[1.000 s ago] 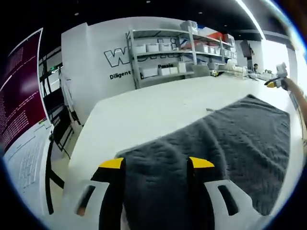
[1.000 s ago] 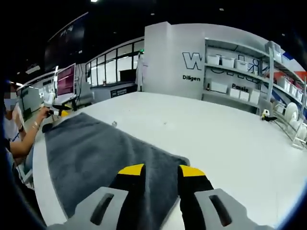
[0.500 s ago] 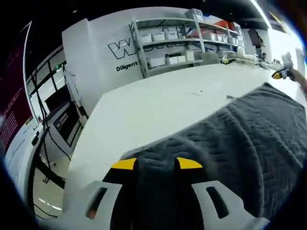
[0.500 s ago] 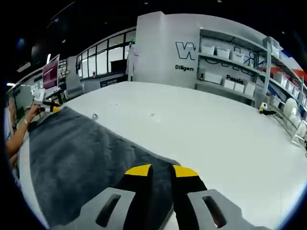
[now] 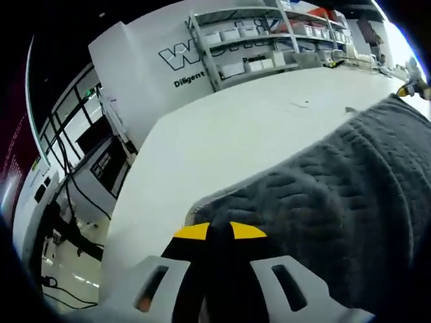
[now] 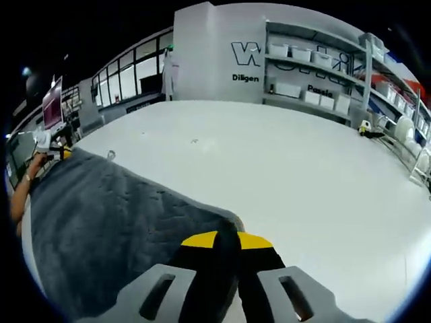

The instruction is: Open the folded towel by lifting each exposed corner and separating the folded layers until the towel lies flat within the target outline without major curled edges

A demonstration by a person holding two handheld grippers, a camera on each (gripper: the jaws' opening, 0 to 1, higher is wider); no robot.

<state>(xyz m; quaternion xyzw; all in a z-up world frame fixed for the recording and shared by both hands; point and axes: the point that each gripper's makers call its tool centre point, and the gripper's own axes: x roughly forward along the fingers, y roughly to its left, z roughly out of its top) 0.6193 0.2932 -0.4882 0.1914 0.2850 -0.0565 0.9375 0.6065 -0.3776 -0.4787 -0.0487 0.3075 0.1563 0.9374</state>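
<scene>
A: What is the left gripper (image 5: 219, 231) doing in the left gripper view?

B: Its yellow-tipped jaws are rising from the bottom centre of the frame and are pinching together on a corner of the grey towel (image 5: 337, 202). The cloth is running up between them and spreading across the right half of the frame, bulging and rippled rather than flat.

A: And the right gripper (image 6: 227, 240)?

B: In the right gripper view its jaws are also pressing shut on a towel (image 6: 101, 208) corner, at the bottom centre. From there the towel is stretching away toward the left side of the frame.

A: Where is the towel sitting?

B: On a broad white worktop (image 5: 236, 145). In the right gripper view the worktop (image 6: 303, 175) is filling the centre and right of the frame, bare beyond the towel's edge.

A: Anything else around?

B: A person's hand (image 6: 32, 168) is showing at the far left of the right gripper view, near the towel's far end. Metal shelves (image 6: 316, 74) with white bins are standing against the lettered wall in the upper right of that frame, and the same shelves (image 5: 262, 40) are appearing along the top of the left gripper view.
</scene>
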